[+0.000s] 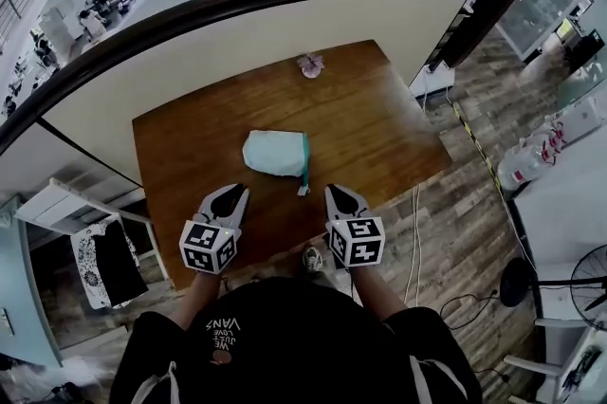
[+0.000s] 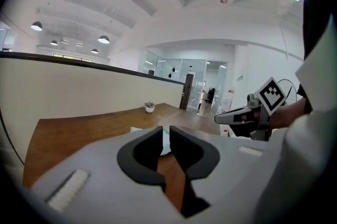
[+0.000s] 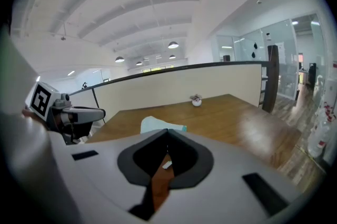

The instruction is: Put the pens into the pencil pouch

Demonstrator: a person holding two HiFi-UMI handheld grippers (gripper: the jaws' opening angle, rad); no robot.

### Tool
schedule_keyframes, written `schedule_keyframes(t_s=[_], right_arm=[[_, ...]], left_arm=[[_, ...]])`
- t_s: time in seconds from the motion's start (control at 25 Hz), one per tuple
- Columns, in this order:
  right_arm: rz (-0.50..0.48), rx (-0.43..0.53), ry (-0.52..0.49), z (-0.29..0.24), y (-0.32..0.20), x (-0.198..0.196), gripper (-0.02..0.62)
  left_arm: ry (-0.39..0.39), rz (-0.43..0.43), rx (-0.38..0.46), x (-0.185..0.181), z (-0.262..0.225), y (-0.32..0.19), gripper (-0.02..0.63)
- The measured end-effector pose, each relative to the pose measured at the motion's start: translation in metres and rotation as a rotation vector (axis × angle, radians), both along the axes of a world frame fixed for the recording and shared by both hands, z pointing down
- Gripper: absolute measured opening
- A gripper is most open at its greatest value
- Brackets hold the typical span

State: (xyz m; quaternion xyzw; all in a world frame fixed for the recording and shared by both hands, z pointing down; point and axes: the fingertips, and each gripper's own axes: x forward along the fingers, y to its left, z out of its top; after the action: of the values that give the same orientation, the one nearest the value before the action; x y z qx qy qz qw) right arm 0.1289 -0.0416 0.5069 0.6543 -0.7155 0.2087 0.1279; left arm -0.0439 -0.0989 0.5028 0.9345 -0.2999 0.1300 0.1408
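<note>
The pencil pouch is lying near the middle of the table, well apart from the small pot at the far edge; its long axis is running roughly along the near edge, with the teal zip end pointing toward the right edge and the pull tab trailing toward the near edge. No pen is showing on the table, so they are probably inside already, or out of sight. The left gripper is hovering over the near edge with its jaws only a sliver apart and nothing between them; the right gripper is hanging beside it with its jaws closed together, also empty. Neither is touching the pouch. The zip looks like the step in hand, and doing it well means pinning the pouch's left end with the left gripper, pinching the pull tab squarely with the right, and drawing straight along the long axis — not across it, since the soft fabric is likely to bunch and slide.
</note>
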Motion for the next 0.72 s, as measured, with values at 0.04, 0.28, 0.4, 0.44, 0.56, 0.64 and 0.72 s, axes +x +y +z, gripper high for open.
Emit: schedule_keyframes(t_s=[0.04, 0.28, 0.4, 0.44, 0.56, 0.64, 0.72], right_arm=[[0.016, 0.012, -0.015, -0.002, 0.002, -0.005, 0.013], [0.053, 0.031, -0.011, -0.010, 0.019, -0.035, 0.012], [0.060, 0.033, -0.002, -0.011, 0.029, -0.047, 0.012], [0.065, 0.033, 0.001, -0.011, 0.032, -0.051, 0.012], [0.079, 0.036, 0.006, -0.011, 0.040, -0.062, 0.012], [0.085, 0.039, 0.008, -0.011, 0.044, -0.069, 0.012], [0.089, 0.040, 0.008, -0.010, 0.048, -0.076, 0.012]], left_arm=[[0.005, 0.006, 0.006, -0.007, -0.003, 0.002, 0.046], [0.019, 0.027, 0.027, -0.040, -0.008, 0.016, 0.014], [0.037, 0.053, 0.041, -0.047, -0.011, 0.026, 0.012], [0.042, 0.064, 0.043, -0.048, -0.011, 0.029, 0.011], [0.046, 0.093, 0.043, -0.053, -0.009, 0.036, 0.011], [0.046, 0.109, 0.043, -0.055, -0.007, 0.041, 0.011], [0.046, 0.124, 0.044, -0.058, -0.006, 0.045, 0.011]])
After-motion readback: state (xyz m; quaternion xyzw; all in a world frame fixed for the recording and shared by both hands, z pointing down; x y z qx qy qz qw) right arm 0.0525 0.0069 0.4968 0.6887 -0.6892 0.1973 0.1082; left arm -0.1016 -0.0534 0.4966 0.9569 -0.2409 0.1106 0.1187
